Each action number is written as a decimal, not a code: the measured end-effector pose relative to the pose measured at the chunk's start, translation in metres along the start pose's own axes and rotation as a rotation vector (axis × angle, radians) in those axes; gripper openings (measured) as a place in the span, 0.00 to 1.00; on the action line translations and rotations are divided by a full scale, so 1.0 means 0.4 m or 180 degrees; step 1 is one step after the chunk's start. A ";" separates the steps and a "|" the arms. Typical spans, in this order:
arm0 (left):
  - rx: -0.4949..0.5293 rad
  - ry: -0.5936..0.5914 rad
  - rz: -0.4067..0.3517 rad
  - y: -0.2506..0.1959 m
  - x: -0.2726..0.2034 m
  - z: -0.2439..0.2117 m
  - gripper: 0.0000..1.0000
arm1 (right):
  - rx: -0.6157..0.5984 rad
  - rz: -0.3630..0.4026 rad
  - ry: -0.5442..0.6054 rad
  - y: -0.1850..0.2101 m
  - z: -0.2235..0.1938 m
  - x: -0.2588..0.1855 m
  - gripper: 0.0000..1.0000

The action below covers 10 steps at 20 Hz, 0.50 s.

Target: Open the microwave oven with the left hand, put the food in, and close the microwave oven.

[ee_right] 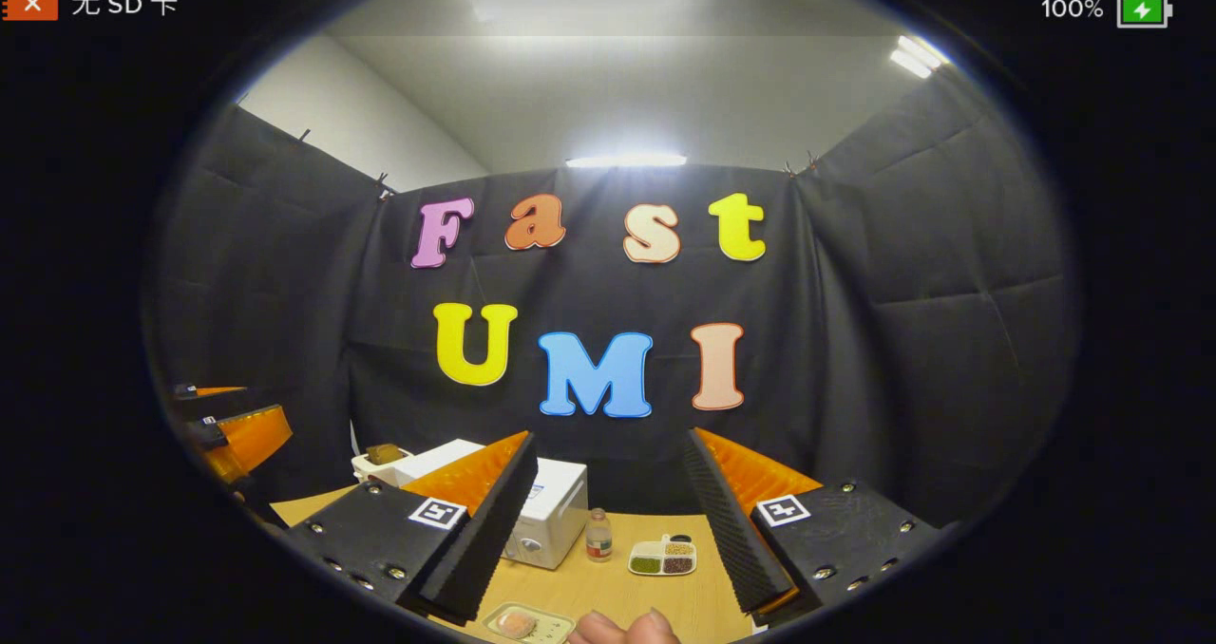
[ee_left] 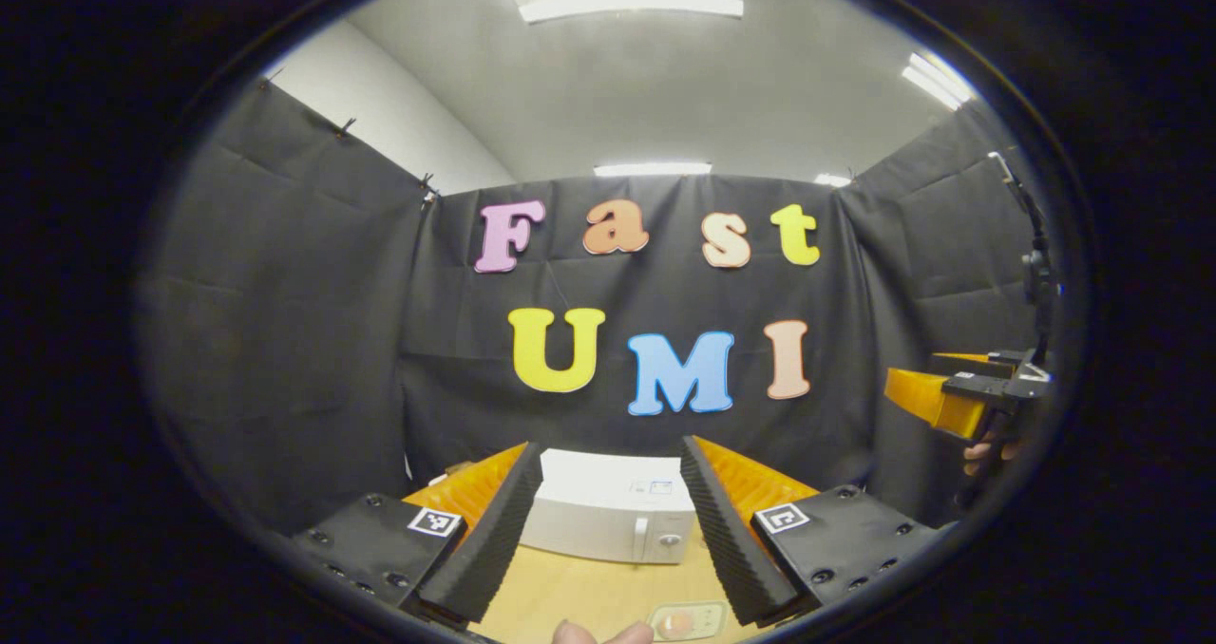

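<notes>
Left gripper view: left gripper point(ee_left: 608, 530) held above the wooden table point(ee_left: 570, 592), fingers spread wide, nothing between them. Framed in that gap at lower centre, the white microwave oven point(ee_left: 608, 516), door shut, handle and knob toward its right end. At the bottom edge, just right of centre, a tray of food point(ee_left: 686, 619), pale with one pinkish round piece in it; beside it to the left, fingertips of a hand point(ee_left: 598, 634). At far right of the frame, the right gripper point(ee_left: 950, 399) held aloft, a hand below it; cannot tell there how its jaws stand. Right gripper view: right gripper point(ee_right: 608, 535) likewise parted wide and gripping nothing. Microwave oven point(ee_right: 546, 520) at lower left, partly behind the left-hand finger. Right of it on the table point(ee_right: 608, 592), a small bottle point(ee_right: 598, 536) upright, then a divided dish point(ee_right: 662, 558) with green, dark and tan fillings. Tray of food point(ee_right: 528, 622) at bottom centre-left. Left gripper point(ee_right: 242, 435) at far left edge.
</notes>
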<state>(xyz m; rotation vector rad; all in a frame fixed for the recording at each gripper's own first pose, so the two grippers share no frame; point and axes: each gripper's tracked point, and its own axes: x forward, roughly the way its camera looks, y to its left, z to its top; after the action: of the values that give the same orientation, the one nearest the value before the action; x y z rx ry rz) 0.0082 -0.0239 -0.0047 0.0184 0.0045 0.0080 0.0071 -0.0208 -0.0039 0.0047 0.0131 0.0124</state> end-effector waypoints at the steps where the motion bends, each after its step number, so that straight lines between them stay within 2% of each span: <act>1: -0.0023 -0.0002 0.0008 -0.007 0.006 -0.001 0.96 | -0.0004 0.0000 0.0002 -0.010 0.001 0.006 0.95; 10: 0.0085 0.0109 0.0016 -0.093 0.069 -0.105 0.96 | 0.0026 0.0104 -0.0013 -0.089 -0.022 0.057 0.95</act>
<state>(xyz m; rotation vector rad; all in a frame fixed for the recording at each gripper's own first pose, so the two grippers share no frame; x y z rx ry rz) 0.0359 -0.0600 -0.0474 0.0450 0.0389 0.0132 0.0302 -0.0561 -0.0132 0.0131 0.0091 0.0448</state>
